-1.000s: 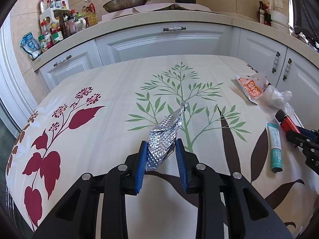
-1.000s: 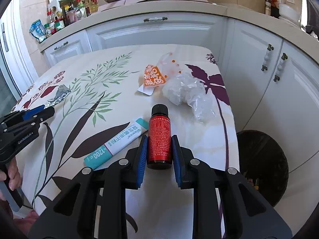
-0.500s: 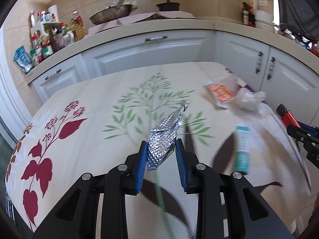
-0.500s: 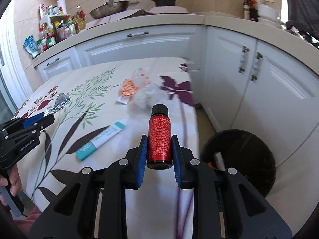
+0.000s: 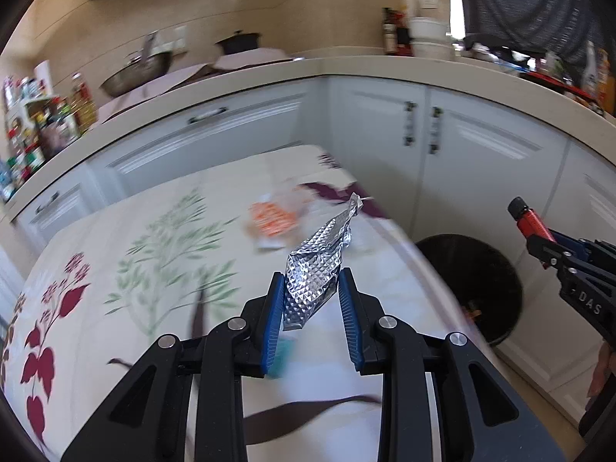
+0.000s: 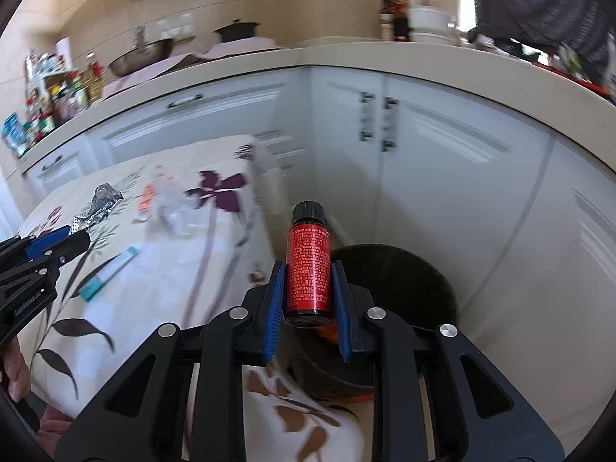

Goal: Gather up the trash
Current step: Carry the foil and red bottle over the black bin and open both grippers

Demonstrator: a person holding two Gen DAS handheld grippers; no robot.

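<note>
Both grippers carry trash toward the bin.

Lower centre of the left view, the left gripper (image 5: 311, 310) pinches a crumpled silver embossed foil wrapper (image 5: 317, 269): light, limp, held low. In the right view, the right gripper (image 6: 308, 300) clamps a small red black-capped bottle (image 6: 309, 269), rigid and slick, mid-body, above the round black trash bin (image 6: 415, 273).

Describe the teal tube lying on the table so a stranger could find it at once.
Start at the table with the floral tablecloth in front of the white cabinets. Near its front edge, closer than the orange wrapper and the clear plastic, lies the tube. It is the only long, flat, teal-and-white item there.
</note>
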